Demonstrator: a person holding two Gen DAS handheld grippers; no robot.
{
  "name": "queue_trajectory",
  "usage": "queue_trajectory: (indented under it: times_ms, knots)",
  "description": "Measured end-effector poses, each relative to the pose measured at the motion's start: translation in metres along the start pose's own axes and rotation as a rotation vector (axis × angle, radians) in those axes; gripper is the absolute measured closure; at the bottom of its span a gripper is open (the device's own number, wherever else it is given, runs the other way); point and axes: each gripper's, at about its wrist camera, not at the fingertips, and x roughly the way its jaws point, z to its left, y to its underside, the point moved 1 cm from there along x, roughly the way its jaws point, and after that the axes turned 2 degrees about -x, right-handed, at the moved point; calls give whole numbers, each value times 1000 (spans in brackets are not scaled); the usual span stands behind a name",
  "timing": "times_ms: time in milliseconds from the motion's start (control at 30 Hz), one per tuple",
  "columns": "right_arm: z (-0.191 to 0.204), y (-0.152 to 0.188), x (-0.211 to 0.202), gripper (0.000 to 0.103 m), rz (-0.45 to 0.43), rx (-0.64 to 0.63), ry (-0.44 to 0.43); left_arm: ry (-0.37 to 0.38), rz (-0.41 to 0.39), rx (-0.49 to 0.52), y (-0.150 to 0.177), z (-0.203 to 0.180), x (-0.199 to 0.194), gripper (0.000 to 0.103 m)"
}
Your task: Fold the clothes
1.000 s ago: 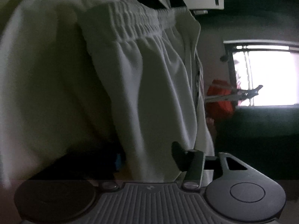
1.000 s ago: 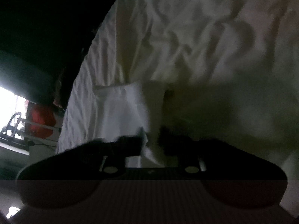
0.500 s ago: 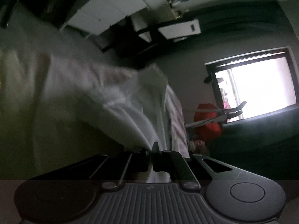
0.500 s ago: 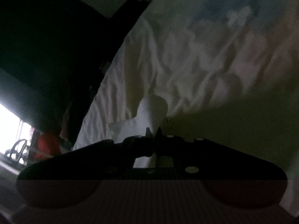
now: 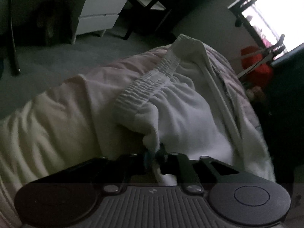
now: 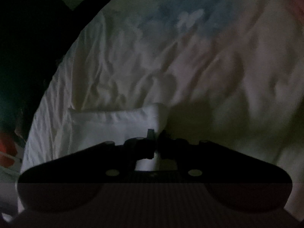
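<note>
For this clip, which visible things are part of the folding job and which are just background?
Job:
- white garment with elastic waistband
- left gripper, shut on it
- right gripper, shut on it
- bed sheet underneath

Background:
- white drawers
- window
- red object

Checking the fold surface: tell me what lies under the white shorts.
The white shorts lie on a rumpled pale bedsheet. Whatever sits directly beneath them is covered.

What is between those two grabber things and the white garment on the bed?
Nothing visible. The left gripper is already shut on a corner of the white garment, near its elastic waistband. The right gripper pinches another white fold, over the bedsheet.
</note>
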Motion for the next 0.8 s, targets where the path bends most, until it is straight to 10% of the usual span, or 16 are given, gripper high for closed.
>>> queue_trajectory:
  times_ms: [167, 433, 800]
  knots:
    - [11, -3, -22, 23, -98, -54, 51, -32, -59, 156, 13, -13, -26, 49]
    - [72, 18, -79, 24, -196, -415, -202, -53, -182, 433, 34, -50, -64, 17]
    - [128, 126, -176, 24, -157, -719, -659, 211, -321, 673, 131, -164, -78, 10]
